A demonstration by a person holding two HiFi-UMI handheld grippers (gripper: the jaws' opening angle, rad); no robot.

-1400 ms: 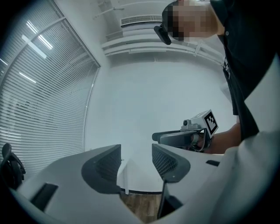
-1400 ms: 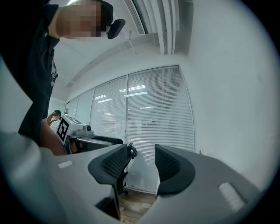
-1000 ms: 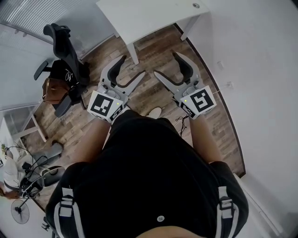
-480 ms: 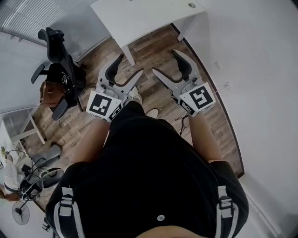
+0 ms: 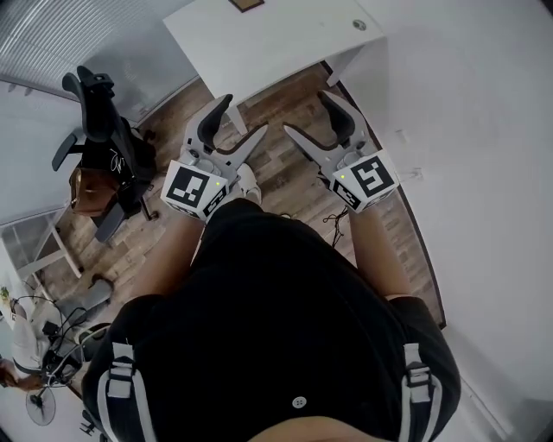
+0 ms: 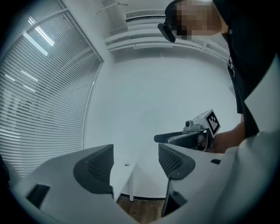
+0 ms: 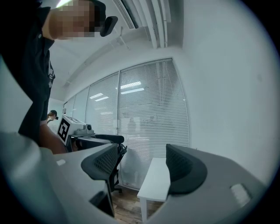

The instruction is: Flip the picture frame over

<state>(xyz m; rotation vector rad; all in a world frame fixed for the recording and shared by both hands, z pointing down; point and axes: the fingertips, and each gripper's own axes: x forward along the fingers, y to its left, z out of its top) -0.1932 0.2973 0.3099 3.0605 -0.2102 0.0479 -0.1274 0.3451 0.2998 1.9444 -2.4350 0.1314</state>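
Picture frame (image 5: pixel 247 4) lies on the tabletop (image 5: pixel 285 47), well ahead of your left gripper (image 5: pixel 245 114) and right gripper (image 5: pixel 304 111), both spread and empty. It is likely light, stiff and fragile, so pinch it by one edge.

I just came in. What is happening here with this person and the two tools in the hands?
A person stands on a wooden floor in front of a white table, holding a gripper in each hand. The left gripper and the right gripper are both open and hold nothing. A small brown object at the table's far edge, cut off by the picture's top, may be the picture frame. Nothing touches it yet.
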